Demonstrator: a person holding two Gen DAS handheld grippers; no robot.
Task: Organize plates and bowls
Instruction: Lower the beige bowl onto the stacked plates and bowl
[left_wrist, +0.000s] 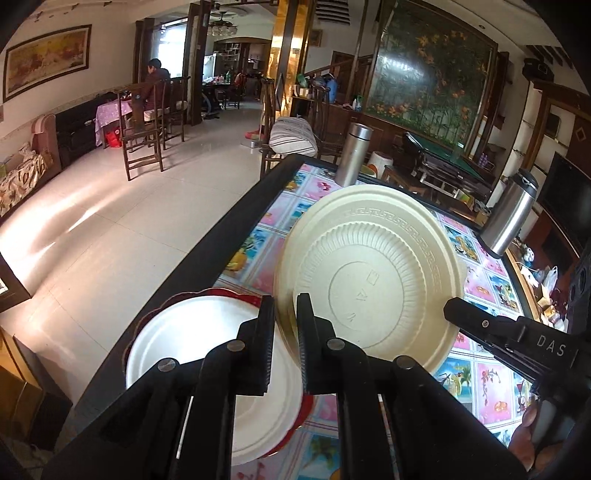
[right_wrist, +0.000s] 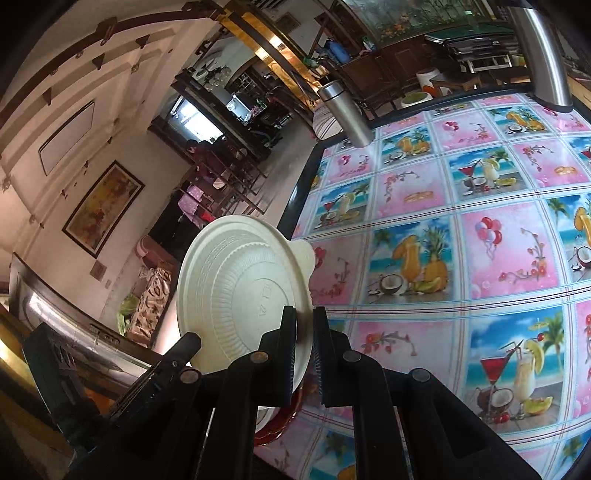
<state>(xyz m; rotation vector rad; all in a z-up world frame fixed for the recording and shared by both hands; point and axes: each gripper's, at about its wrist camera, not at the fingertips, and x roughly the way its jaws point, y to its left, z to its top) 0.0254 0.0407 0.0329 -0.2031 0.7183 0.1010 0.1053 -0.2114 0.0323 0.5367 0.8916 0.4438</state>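
My left gripper (left_wrist: 285, 306) is shut on the rim of a cream plastic bowl (left_wrist: 373, 273), held tilted with its ribbed underside toward me above the table. Below it a white plate (left_wrist: 207, 343) lies on a red scalloped plate (left_wrist: 221, 293) at the table's near left corner. My right gripper (right_wrist: 303, 317) also clamps the same cream bowl (right_wrist: 236, 295) at its opposite rim, with the bowl's edge between its fingers. The right gripper's finger (left_wrist: 491, 326) shows at the bowl's right edge in the left wrist view. The red plate's rim (right_wrist: 280, 421) peeks out under the right gripper.
The table (right_wrist: 443, 206) has a pink and blue pictured cloth and a dark frame (left_wrist: 221, 229). Two steel flasks (left_wrist: 352, 155) (left_wrist: 511, 218) stand at its far side. Chairs (left_wrist: 140, 140) and tiled floor lie to the left.
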